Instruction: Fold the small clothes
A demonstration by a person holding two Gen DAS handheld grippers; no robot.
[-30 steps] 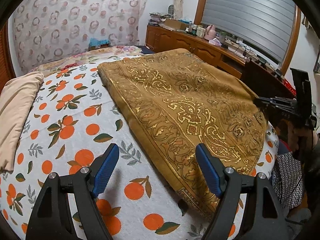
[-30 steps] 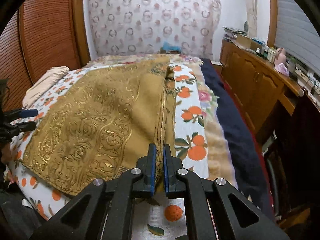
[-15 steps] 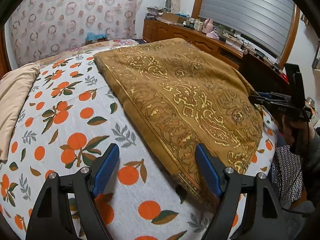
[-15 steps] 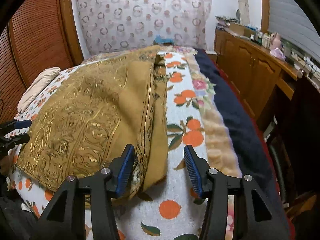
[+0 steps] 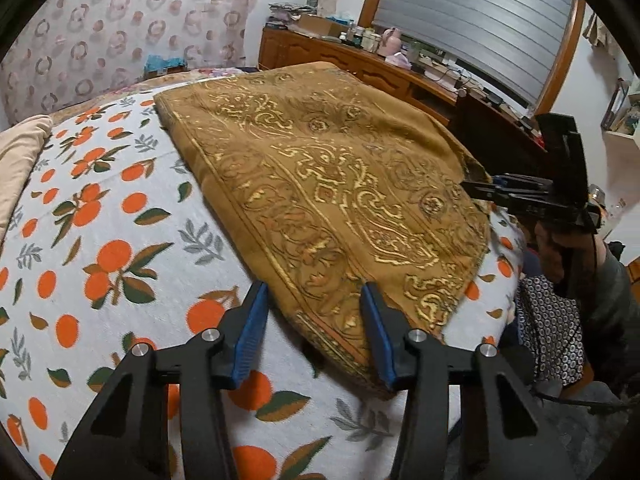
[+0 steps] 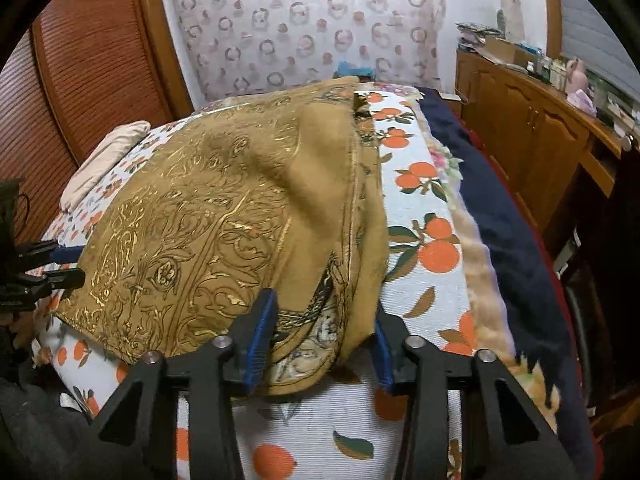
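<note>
A brown cloth with gold ornament [image 5: 320, 184] lies folded on the bed; it also shows in the right wrist view [image 6: 224, 224]. My left gripper [image 5: 316, 332] is open, its jaws straddling the cloth's near corner. My right gripper [image 6: 320, 340] is open, its jaws around the cloth's bunched folded edge at the bed's near end. Neither grips the cloth. Each gripper is seen from the other view: the right one [image 5: 508, 192] at the cloth's far corner, the left one [image 6: 52, 268] at the cloth's left edge.
The bed has a white sheet with orange fruit print [image 5: 100, 240]. A beige pillow [image 5: 20, 160] lies at its left. A dark blue blanket [image 6: 500, 200] hangs on the right side. A wooden cabinet with clutter [image 6: 540, 120] stands along the wall.
My right gripper let go of the cloth edge and opened, then closed in around the bunched edge. My left gripper, open throughout, moved in over the cloth's near corner.
</note>
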